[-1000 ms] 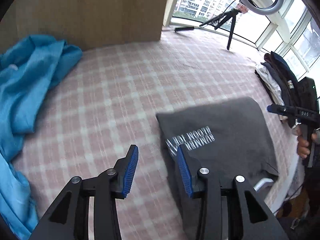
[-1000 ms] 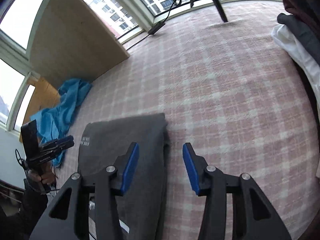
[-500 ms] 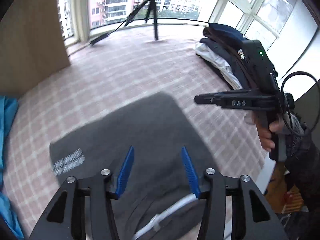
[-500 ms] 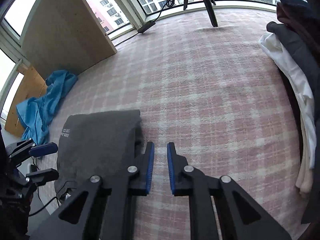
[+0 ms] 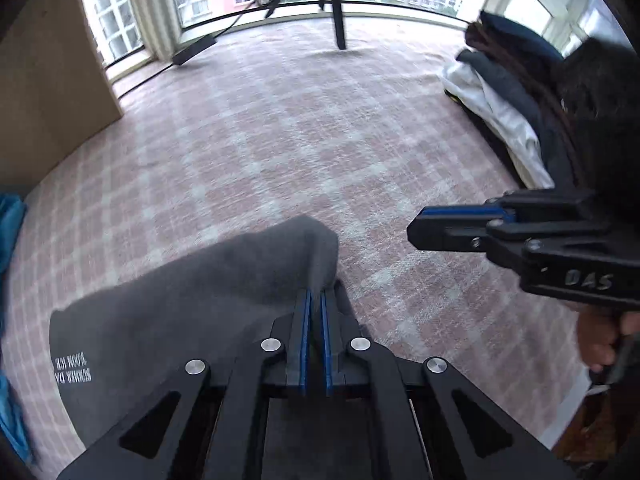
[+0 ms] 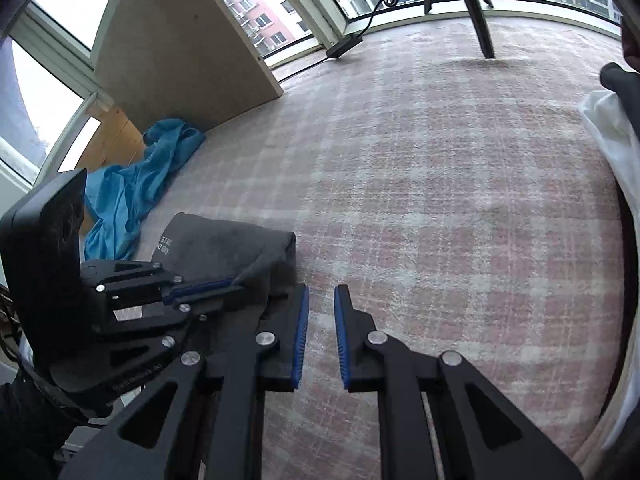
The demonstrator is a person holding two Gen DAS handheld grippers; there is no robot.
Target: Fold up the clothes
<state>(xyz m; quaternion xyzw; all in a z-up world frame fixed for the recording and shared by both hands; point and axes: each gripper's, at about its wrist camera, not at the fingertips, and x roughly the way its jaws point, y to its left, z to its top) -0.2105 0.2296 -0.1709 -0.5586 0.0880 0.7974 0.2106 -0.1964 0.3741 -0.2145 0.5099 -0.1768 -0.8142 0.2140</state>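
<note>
A dark grey shirt with white lettering lies folded on the pink plaid bedding. My left gripper is shut on the shirt's right-hand edge, and the cloth humps up just beyond the pads. The right wrist view shows the same grip from the side: the left gripper pinches the grey shirt at its near corner. My right gripper hovers right of that corner, its jaws a narrow gap apart with only bedding between them. In the left wrist view the right gripper hangs at the right, a hand behind it.
A crumpled blue cloth lies at the left beside a wooden panel. A pile of dark and white clothes sits at the right edge. A tripod leg and a power brick stand at the window.
My left gripper swept right across the grey shirt and shut on its right edge, raising the cloth. The right gripper's jaws narrowed from wide apart to a small gap.
</note>
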